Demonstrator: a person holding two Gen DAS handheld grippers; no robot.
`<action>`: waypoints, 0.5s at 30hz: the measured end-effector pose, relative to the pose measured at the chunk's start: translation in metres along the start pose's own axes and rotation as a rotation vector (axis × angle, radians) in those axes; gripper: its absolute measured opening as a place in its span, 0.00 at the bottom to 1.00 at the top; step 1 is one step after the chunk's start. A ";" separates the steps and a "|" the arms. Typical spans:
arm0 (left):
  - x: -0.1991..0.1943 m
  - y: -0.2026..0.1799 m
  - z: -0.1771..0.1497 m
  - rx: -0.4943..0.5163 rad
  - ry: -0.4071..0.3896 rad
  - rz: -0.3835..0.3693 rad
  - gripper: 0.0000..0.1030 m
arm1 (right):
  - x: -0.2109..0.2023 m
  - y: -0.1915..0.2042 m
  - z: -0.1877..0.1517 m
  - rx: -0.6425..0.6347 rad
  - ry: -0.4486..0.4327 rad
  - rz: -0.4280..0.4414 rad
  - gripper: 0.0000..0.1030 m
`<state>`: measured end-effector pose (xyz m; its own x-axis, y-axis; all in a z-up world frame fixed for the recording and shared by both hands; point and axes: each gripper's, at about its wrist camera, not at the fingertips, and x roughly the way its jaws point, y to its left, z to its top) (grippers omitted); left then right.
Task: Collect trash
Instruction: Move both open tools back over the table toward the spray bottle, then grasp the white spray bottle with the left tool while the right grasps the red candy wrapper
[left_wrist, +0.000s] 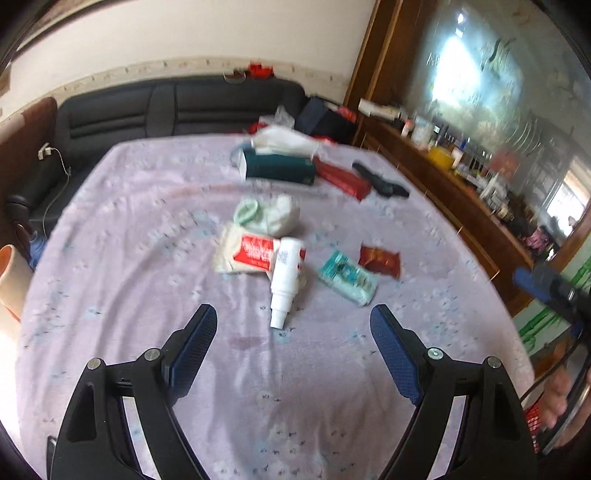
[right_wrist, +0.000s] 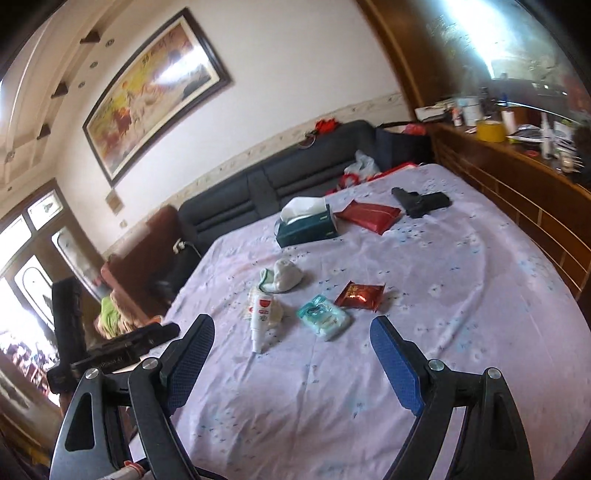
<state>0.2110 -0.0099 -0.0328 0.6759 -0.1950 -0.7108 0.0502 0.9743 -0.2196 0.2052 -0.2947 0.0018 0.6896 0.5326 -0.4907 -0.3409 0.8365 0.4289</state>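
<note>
On the lilac tablecloth (left_wrist: 129, 258) lie a white spray bottle (left_wrist: 284, 280), a red-and-white wipes pack (left_wrist: 247, 253) under it, a teal packet (left_wrist: 347, 277), a dark red snack wrapper (left_wrist: 380, 260) and a crumpled pale cloth (left_wrist: 269, 214). My left gripper (left_wrist: 293, 321) is open and empty, just short of the bottle's nozzle. In the right wrist view the bottle (right_wrist: 258, 317), teal packet (right_wrist: 325, 319) and red wrapper (right_wrist: 360, 295) lie ahead of my right gripper (right_wrist: 291, 332), which is open and empty above the cloth (right_wrist: 443, 295).
A green tissue box (left_wrist: 280, 166), a red pouch (left_wrist: 343, 179) and a black pistol-shaped object (left_wrist: 380, 181) lie at the far side. A dark sofa (left_wrist: 177, 107) stands behind the table, a cluttered wooden sideboard (left_wrist: 461, 177) to the right. An orange-rimmed container (left_wrist: 13, 280) is at the left edge.
</note>
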 end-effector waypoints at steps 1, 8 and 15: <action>0.010 0.000 0.001 -0.003 0.014 -0.002 0.81 | 0.012 -0.004 0.004 -0.010 0.017 0.010 0.87; 0.071 -0.002 0.013 -0.003 0.112 0.033 0.81 | 0.076 -0.035 0.026 -0.038 0.138 0.055 0.87; 0.111 0.002 0.014 -0.020 0.155 0.064 0.73 | 0.163 -0.087 0.038 0.051 0.278 0.081 0.81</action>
<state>0.2962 -0.0281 -0.1025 0.5554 -0.1495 -0.8180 -0.0050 0.9831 -0.1830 0.3714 -0.2854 -0.0860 0.4575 0.6182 -0.6391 -0.3506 0.7859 0.5093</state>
